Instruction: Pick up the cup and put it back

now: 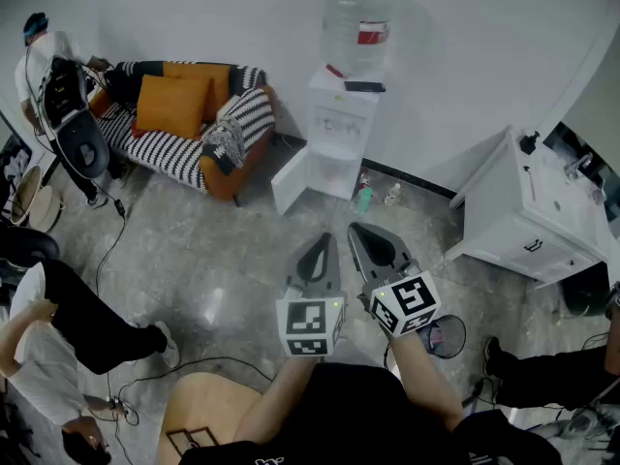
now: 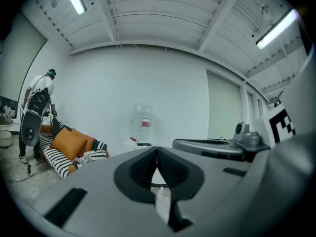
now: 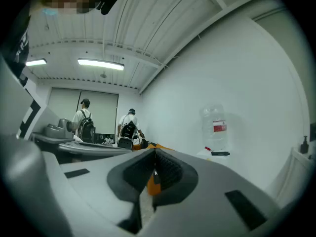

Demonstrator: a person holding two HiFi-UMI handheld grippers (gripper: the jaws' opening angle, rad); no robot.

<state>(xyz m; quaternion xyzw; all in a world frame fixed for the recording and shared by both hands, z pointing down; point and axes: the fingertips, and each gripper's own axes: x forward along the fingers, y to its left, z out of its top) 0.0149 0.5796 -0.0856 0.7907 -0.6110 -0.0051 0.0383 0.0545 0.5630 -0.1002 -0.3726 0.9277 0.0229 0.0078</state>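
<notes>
I can make out no cup in any view. In the head view my left gripper and right gripper are held side by side over the grey floor, level and pointing toward the white water dispenser. The left gripper has its jaws closed tip to tip with nothing between them. The right gripper is likewise shut and empty. A large clear bottle tops the dispenser, and a flat dark object lies on its top.
A striped sofa with orange cushions stands at the back left, a person beside it. A white cabinet is at the right. Small bottles stand by the dispenser. A seated person, floor cables and a wooden chair are near.
</notes>
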